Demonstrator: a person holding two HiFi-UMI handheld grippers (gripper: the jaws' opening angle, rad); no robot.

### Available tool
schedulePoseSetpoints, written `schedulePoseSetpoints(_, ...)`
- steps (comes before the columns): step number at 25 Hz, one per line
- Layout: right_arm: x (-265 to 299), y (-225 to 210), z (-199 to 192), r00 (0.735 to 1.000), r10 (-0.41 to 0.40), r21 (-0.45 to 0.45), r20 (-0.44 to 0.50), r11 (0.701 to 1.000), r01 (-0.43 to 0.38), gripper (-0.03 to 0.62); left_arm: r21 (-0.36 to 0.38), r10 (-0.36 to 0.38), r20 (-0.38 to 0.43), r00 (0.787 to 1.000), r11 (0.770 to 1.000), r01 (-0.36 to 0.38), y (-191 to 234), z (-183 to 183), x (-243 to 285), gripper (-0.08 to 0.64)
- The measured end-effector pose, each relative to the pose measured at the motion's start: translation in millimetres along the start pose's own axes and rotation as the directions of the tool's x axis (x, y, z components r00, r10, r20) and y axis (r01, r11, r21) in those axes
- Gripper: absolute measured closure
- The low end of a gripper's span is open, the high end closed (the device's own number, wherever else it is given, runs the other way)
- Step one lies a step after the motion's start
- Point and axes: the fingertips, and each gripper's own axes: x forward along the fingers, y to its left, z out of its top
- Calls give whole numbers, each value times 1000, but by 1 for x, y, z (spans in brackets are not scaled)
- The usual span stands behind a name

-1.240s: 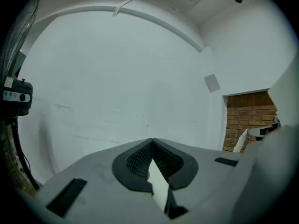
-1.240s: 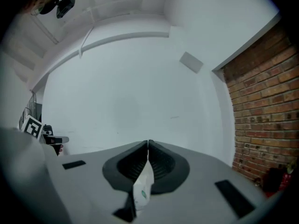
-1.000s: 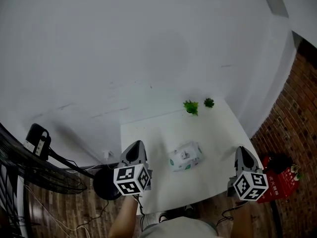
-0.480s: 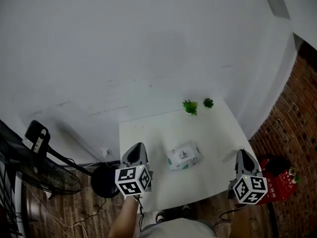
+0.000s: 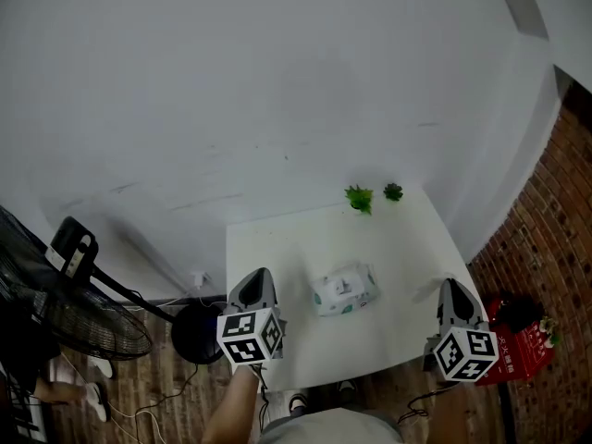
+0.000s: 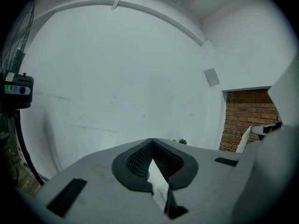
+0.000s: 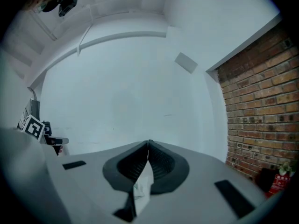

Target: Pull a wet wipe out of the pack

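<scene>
Right claw (image 5: 453,287) slightly lower, jaws together

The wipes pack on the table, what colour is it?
The wipes pack is white with green patches; the head view shows it best.

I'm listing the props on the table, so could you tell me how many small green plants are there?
2. The larger plant stands at the far edge of the white table; the smaller plant sits just right of it. Nothing seems to hide more.

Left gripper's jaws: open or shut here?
Shut. The left gripper shows its jaw tips touching in its own view, nothing clamped; the pack lies apart on the table.
</scene>
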Motion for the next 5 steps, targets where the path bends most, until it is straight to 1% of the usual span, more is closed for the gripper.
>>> schedulePoseSetpoints(5, -1, 0, 0, 1000, 4, 5, 3, 1000, -4, 586, 0, 10, -11, 1000, 1000, -10, 2, -3, -4, 558)
